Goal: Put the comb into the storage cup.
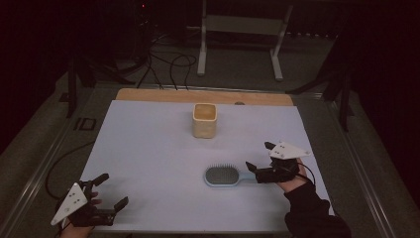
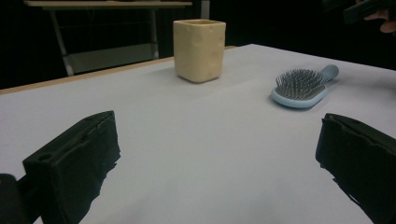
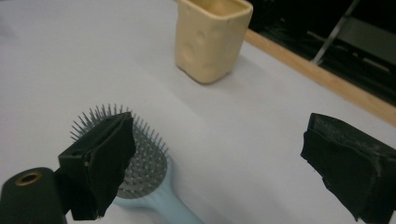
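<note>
Approaching the hairbrush (image 1: pixel 225 175), I hold the right claw (image 1: pixel 258 157) spread wide, empty, at the tip of the pale-blue handle; the bristle head lies beyond the jaws, bristles up, flat on the desk (image 1: pixel 148 148). I judge the brush light, rigid plastic and somewhat slick, so I should take it across the narrow handle, not the bristles. Ahead of that claw, well apart, stands a cream cup (image 1: pixel 204 120), upright and probably stiff-walled. The left claw (image 1: pixel 113 189) rests spread and empty, far from both.
</note>
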